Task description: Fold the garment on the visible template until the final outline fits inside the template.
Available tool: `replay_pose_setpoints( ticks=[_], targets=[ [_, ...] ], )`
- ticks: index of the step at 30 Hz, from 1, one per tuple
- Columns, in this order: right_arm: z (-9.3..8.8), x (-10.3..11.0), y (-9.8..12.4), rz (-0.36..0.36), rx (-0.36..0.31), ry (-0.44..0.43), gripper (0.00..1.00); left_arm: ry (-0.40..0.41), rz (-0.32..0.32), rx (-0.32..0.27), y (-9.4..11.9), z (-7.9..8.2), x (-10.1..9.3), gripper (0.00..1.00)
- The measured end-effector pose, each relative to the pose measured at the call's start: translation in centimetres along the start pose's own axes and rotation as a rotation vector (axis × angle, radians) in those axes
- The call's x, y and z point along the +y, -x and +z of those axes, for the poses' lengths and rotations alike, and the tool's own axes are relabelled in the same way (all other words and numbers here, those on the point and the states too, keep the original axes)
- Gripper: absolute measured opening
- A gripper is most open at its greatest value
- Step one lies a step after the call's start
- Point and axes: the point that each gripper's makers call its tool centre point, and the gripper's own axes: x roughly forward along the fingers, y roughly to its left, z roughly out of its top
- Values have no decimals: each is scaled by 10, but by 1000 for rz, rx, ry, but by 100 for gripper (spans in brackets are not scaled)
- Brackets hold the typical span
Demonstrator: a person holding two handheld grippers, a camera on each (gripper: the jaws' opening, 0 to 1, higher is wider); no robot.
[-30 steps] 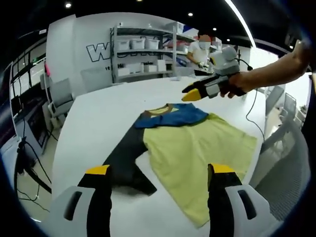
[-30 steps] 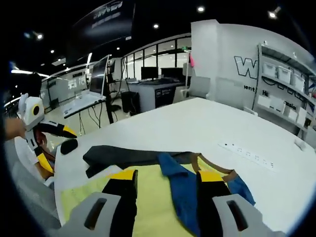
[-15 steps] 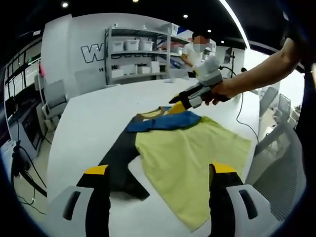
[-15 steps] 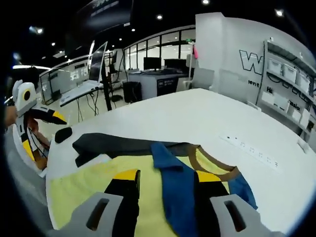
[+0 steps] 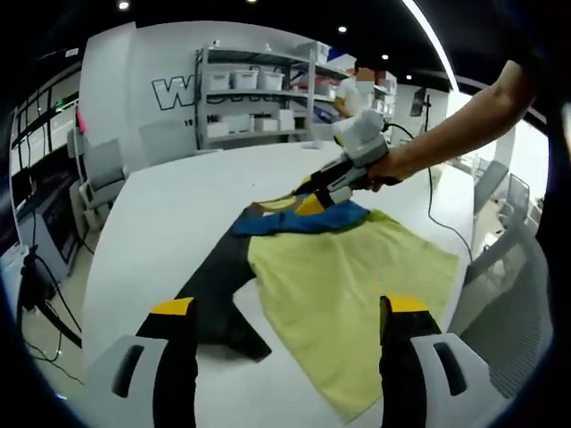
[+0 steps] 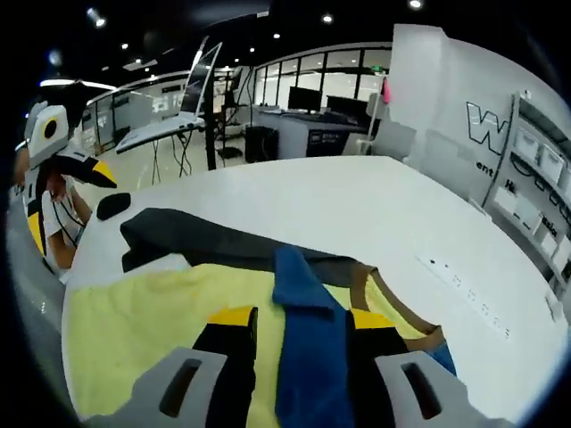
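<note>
- We see the garment (image 5: pixel 343 285) spread flat on the white table (image 5: pixel 178 205): a yellow-green body, a blue sleeve (image 5: pixel 299 220) folded across near the collar, and a dark sleeve (image 5: pixel 219 290) stretched out toward the table edge.
- Our left gripper (image 5: pixel 284 314) hangs above the near edge of the table with its jaws wide apart, holding nothing; the dark sleeve's end lies between them in the left gripper view.
- Our right gripper (image 5: pixel 312 198) is low over the collar end, its yellow tips right at the blue sleeve. In the right gripper view (image 6: pixel 290 323) its jaws straddle that blue band, spread and not closed on it.
- We cannot make out any template outline on the tabletop.
- A power strip (image 6: pixel 464 287) lies on the table beyond the collar, well apart from the cloth.
- Behind the table stand grey shelves (image 5: pixel 254 94) with white bins, and a person (image 5: pixel 357 89) beside them.
- A cable (image 5: pixel 437 209) trails over the far table edge.
</note>
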Motion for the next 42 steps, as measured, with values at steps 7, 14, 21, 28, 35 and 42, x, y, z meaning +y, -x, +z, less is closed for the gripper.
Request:
replay_pose_setpoints(
  ticks=[7, 14, 21, 28, 35, 42],
  targets=[
    [-1, -2, -9, 16, 4, 62, 31, 0, -18, -1, -4, 3, -7, 85],
    [-10, 6, -13, 68, 28, 133, 29, -11, -11, -13, -3, 8, -5, 85],
    [-10, 7, -11, 83, 32, 170, 27, -16, -12, -2, -4, 4, -7, 86],
    [-3, 9, -13, 98, 15, 211, 25, -23, -3, -8, -4, 6, -8, 88],
    [-2, 16, -19, 130, 27, 289, 23, -15, -4, -7, -6, 3, -9, 92],
    [-5, 10, -29, 116, 57, 365, 19, -14, -2, 2, -7, 1, -6, 96]
  ],
)
